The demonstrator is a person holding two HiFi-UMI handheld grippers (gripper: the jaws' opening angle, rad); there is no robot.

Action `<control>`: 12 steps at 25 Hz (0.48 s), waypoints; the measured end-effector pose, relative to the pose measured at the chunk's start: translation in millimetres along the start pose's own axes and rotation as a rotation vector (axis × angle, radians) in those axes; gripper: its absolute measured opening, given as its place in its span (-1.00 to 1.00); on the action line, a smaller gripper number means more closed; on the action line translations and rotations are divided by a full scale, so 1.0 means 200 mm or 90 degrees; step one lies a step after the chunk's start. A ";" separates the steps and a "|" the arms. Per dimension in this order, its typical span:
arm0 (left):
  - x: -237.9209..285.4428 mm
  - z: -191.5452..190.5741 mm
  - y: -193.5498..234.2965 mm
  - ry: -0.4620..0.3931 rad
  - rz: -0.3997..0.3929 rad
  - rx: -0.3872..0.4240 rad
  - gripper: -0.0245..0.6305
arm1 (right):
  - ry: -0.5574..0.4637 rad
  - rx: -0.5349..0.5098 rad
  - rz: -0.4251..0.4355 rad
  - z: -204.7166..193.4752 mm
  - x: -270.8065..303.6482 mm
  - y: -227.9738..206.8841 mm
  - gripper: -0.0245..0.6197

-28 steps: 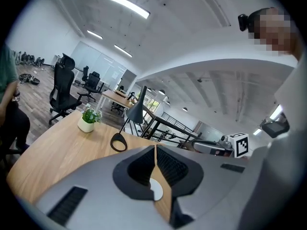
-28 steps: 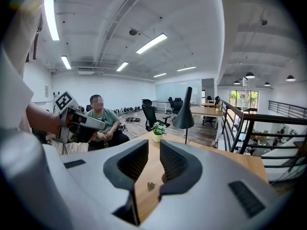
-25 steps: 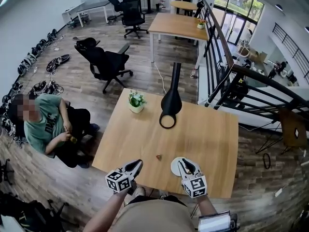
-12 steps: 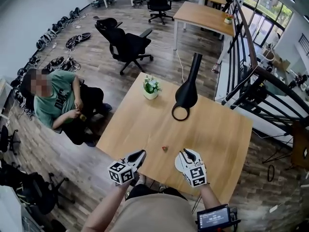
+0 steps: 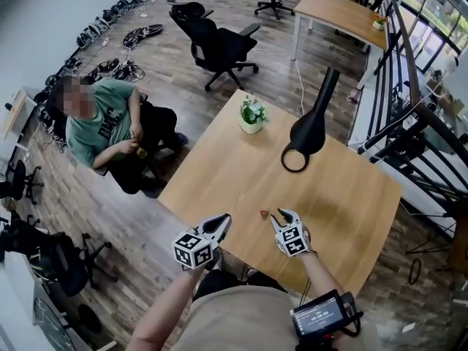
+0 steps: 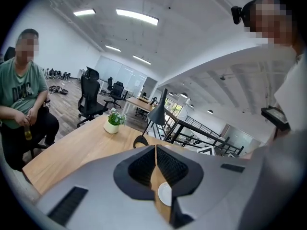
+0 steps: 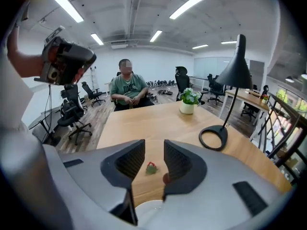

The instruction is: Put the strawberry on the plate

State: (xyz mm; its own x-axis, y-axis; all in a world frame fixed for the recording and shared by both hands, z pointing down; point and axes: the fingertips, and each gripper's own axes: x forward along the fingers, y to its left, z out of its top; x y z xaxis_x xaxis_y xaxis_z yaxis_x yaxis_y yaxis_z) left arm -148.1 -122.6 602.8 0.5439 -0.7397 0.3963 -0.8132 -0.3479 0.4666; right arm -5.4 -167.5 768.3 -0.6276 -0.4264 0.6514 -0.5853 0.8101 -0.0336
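strawberry [image 5: 264, 214] lies on bare wood of the table [image 5: 219, 185] near its front edge.

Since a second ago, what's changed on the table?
Right gripper came down from over the plate toward the strawberry. Its jaws have just been opening, with the strawberry ahead between them, not gripped. Left gripper stays shut at the table edge. The strawberry and the lamp lie where they were.
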 end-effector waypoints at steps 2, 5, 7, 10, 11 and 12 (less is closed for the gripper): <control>0.00 0.00 0.03 0.002 0.010 -0.002 -0.91 | 0.042 -0.014 0.007 -0.09 0.10 0.00 -0.60; -0.01 0.00 0.05 0.009 0.021 0.001 -0.91 | 0.092 -0.020 0.022 -0.21 0.22 0.02 -0.60; -0.01 0.01 0.06 0.015 0.024 0.004 -0.91 | 0.105 -0.021 0.034 -0.26 0.29 0.03 -0.54; 0.00 0.02 0.06 0.026 0.024 0.008 -0.91 | 0.116 -0.041 0.049 -0.32 0.38 0.05 -0.44; 0.00 0.02 0.06 0.028 0.024 0.008 -0.91 | 0.123 -0.051 0.052 -0.34 0.41 0.06 -0.44; -0.01 0.02 0.06 0.030 0.023 0.008 -0.91 | 0.132 -0.060 0.054 -0.37 0.44 0.07 -0.44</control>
State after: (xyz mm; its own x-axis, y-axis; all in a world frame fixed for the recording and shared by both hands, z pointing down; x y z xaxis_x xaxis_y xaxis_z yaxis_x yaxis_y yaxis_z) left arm -159.0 -128.3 604.0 0.5225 -0.7245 0.4495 -0.8352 -0.3287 0.4410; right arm -30.3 -164.7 881.1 -0.5481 -0.2709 0.7914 -0.4776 0.8780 -0.0302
